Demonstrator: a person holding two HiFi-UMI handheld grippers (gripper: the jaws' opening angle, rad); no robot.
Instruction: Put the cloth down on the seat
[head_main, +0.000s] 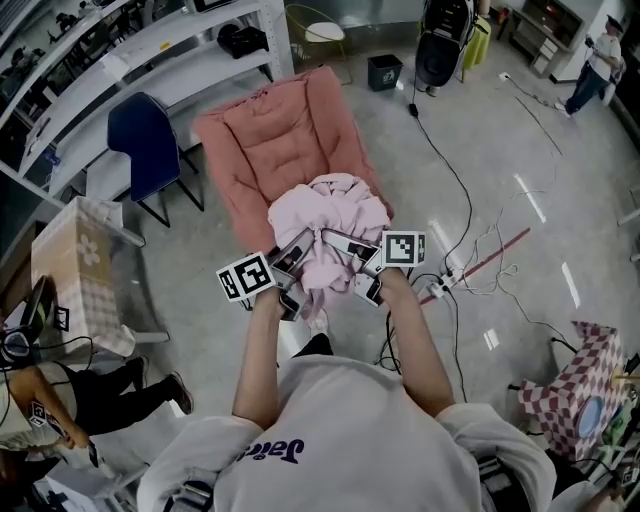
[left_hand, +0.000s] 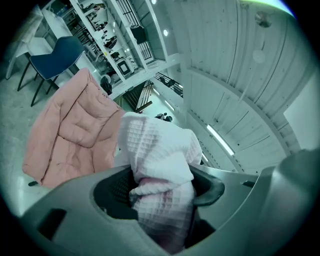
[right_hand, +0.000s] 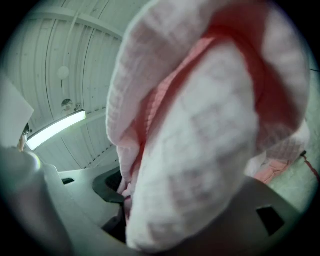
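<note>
Both forearms reach straight out side by side. The left tool and right tool each clamp the bunched cloth, held level before the pink seat.

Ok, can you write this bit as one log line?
left gripper: shut on cloth | right gripper: shut on cloth | cloth: bunched, held up by both | seat: pink, cloth not yet on it
</note>
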